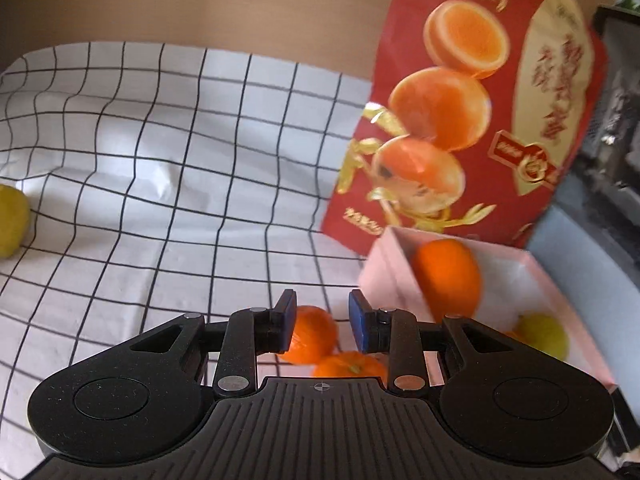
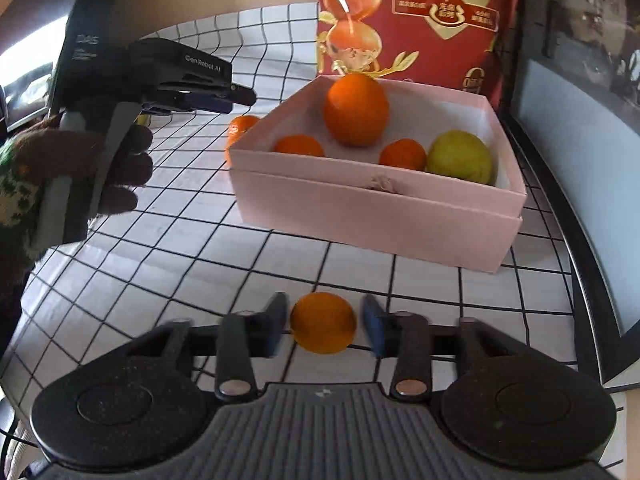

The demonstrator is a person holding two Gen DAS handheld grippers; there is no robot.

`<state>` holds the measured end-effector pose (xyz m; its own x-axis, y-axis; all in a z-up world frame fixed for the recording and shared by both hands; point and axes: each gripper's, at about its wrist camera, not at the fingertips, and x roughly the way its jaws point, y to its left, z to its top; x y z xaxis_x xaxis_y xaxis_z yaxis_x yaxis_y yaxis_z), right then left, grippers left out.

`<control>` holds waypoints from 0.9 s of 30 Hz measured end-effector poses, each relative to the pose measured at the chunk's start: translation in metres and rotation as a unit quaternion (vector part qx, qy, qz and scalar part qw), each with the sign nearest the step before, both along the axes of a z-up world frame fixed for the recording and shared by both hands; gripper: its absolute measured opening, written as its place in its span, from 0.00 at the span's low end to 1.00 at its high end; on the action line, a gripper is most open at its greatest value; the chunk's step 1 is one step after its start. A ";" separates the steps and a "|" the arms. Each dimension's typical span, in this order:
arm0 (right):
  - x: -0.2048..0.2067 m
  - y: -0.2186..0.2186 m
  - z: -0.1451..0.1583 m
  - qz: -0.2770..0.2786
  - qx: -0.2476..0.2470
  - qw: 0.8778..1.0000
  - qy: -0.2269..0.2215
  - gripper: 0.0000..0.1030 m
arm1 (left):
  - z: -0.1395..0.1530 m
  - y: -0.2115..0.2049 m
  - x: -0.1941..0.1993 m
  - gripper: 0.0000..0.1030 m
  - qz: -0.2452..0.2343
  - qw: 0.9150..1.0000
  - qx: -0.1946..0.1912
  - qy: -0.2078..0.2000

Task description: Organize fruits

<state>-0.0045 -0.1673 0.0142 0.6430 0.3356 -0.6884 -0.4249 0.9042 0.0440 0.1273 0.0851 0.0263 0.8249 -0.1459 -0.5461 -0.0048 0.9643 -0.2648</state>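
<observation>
My right gripper [image 2: 324,326] is open low over the checked cloth, and a small orange [image 2: 323,322] lies between its blue pads with a slim gap on each side. The pink box [image 2: 376,208] behind it holds a large orange [image 2: 356,110], two mandarins [image 2: 299,146] and a yellow-green fruit [image 2: 460,156]. My left gripper [image 1: 323,320] is open and empty, hovering over two mandarins [image 1: 312,336] that lie on the cloth beside the box [image 1: 384,272]. A gloved hand [image 2: 120,168] carries that gripper [image 2: 240,100] left of the box. Another yellow-green fruit [image 1: 12,220] sits at the far left.
A tall red bag [image 1: 460,100] printed with oranges stands right behind the box. A dark-framed panel [image 2: 580,160] borders the cloth on the right. The checked cloth [image 1: 160,140] stretches to the left, with a tan wall behind it.
</observation>
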 end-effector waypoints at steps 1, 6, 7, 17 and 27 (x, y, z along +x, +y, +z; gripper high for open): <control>-0.001 -0.001 -0.002 -0.004 0.000 1.000 -0.011 0.57 | -0.001 0.001 0.005 0.31 -0.001 1.000 0.003 0.005; 0.002 -0.001 -0.012 -0.018 0.004 0.999 -0.037 0.60 | -0.007 -0.006 0.010 0.31 -0.017 0.999 0.045 0.003; 0.002 -0.001 -0.013 -0.019 0.003 0.999 -0.036 0.60 | -0.007 -0.007 0.010 0.31 -0.017 0.998 0.053 0.002; -0.006 -0.008 -0.009 -0.041 0.021 0.996 -0.074 0.74 | -0.017 0.001 0.013 0.56 -0.015 0.999 0.013 0.040; -0.002 -0.012 -0.011 -0.052 0.030 0.996 -0.062 0.76 | -0.026 0.001 0.016 0.51 -0.012 0.999 -0.012 0.031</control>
<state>-0.0067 -0.1791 0.0029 0.7555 0.3000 -0.5825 -0.3338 0.9412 0.0518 0.1430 0.0859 0.0001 0.7862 -0.1792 -0.5914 0.0015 0.9576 -0.2881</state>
